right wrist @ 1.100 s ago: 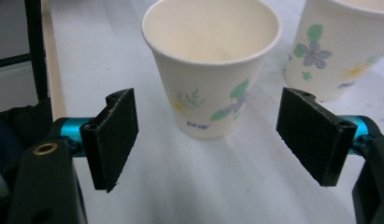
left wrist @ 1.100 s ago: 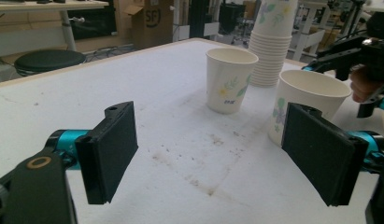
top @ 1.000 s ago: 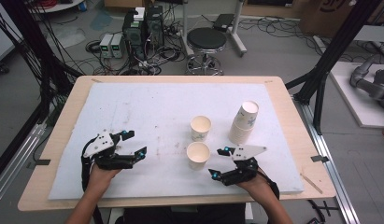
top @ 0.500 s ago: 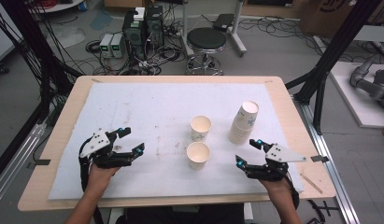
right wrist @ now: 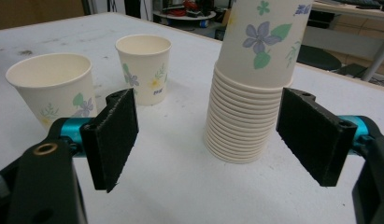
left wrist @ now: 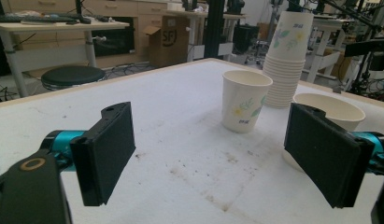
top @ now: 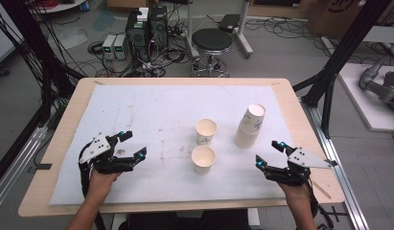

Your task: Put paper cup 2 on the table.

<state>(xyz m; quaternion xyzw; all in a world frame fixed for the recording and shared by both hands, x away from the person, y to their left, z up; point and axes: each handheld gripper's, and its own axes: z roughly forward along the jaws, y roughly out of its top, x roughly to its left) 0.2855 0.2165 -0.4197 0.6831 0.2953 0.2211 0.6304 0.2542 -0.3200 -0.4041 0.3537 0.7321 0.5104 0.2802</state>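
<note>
Two single paper cups with a flower print stand upright on the white mat: the nearer cup (top: 203,159) (right wrist: 53,88) (left wrist: 326,106) and the farther cup (top: 205,132) (left wrist: 244,106) (right wrist: 144,68). A tall stack of cups (top: 250,126) (right wrist: 253,79) (left wrist: 286,58) stands to their right. My left gripper (top: 129,145) (left wrist: 215,158) rests open at the mat's front left, empty, well left of the cups. My right gripper (top: 269,153) (right wrist: 213,135) is open at the front right, a short way in front of the stack, its jaws wider than the stack's base.
The white mat (top: 156,110) covers most of the wooden table (top: 55,139). Behind the table stand a black stool (top: 211,45), computer boxes (top: 146,26) and loose cables on the floor. Black frame posts (top: 338,62) rise at both sides.
My right gripper has drawn back from beside the nearer cup to the front right, in front of the stack. My left gripper shifted slightly left and toward the front edge.
</note>
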